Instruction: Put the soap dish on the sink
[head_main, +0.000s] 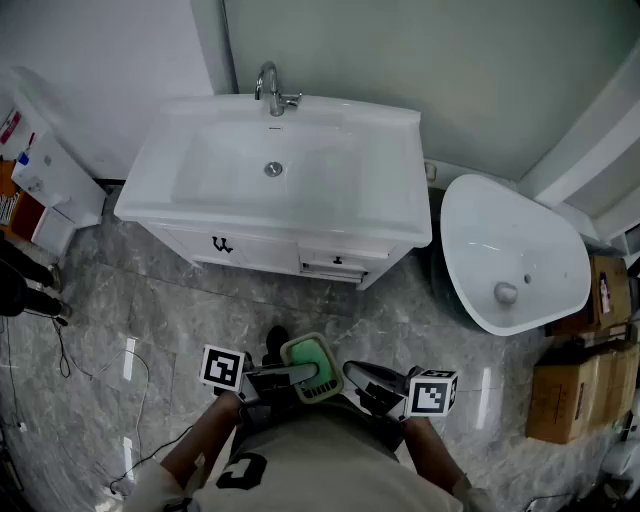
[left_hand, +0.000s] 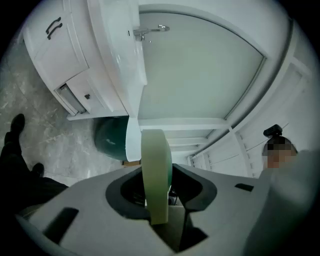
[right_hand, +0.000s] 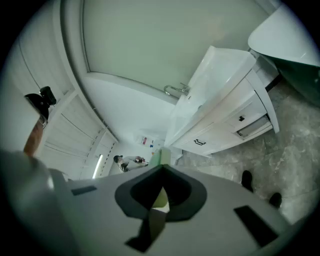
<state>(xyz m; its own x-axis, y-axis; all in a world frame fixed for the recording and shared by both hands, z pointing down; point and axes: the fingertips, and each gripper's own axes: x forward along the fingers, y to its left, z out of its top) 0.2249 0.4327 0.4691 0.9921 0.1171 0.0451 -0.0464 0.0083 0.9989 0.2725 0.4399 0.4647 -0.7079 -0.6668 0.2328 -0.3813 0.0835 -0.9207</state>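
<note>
The pale green soap dish (head_main: 315, 362) hangs low over the marble floor, in front of the white sink cabinet (head_main: 390, 215). My left gripper (head_main: 300, 378) is shut on it; in the left gripper view the dish (left_hand: 156, 170) stands edge-on between the jaws of that gripper (left_hand: 159, 200). From the right, my right gripper (head_main: 352, 373) meets the dish's other edge. In the right gripper view a thin green strip of the dish (right_hand: 162, 156) pokes out past the closed jaws of that gripper (right_hand: 161, 172). The sink's basin and faucet (head_main: 270, 90) lie well beyond both grippers.
A white freestanding basin on a dark base (head_main: 515, 250) stands right of the cabinet. Cardboard boxes (head_main: 570, 390) sit at the far right. A white unit (head_main: 50, 180) and another person's feet (head_main: 30, 290) are at the left. A cable (head_main: 90, 370) trails over the floor.
</note>
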